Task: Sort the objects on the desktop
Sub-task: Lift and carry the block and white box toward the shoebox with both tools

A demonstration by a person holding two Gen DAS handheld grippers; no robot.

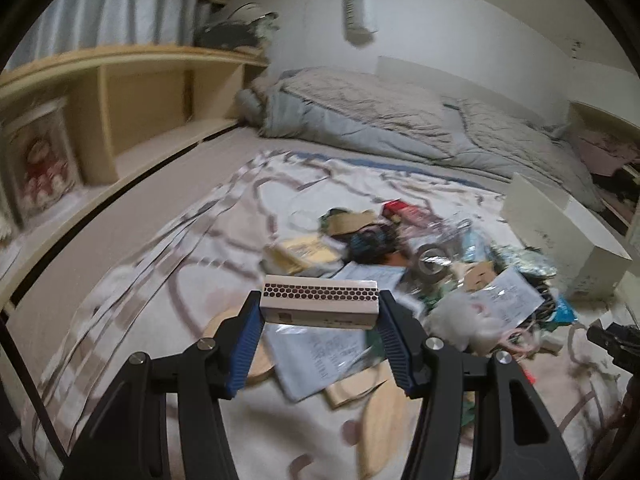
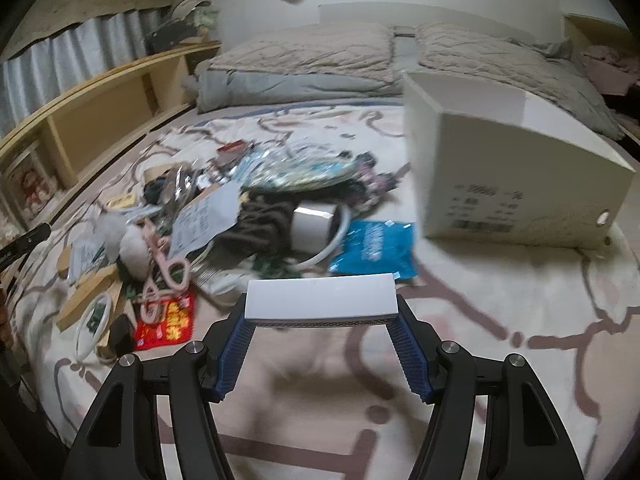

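1. Bed (image 2: 500,360): patterned sheet, sorting barely begun.
2. Cardboard box (image 2: 516,172): right edge.
3. Clutter pile (image 2: 248,208): mid-bed, unsorted.
4. Right gripper (image 2: 322,312): fingers pinching white box (image 2: 320,294), airborne.
5. Left gripper (image 1: 320,312): fingers pinching matchbox (image 1: 319,300), airborne.

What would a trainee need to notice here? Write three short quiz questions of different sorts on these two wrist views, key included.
1. True or false: the left gripper is shut on a small pale matchbox with a honeycomb striking strip.
2. Multiple choice: the flat white rectangular box held by the right gripper is (a) lying on the blanket, (b) clamped between the blue pads, (c) inside the carton.
3. Fill in: right of the clutter pile in the right wrist view stands a large beige ____.

Key: 1 true; 2 b; 3 cardboard carton.
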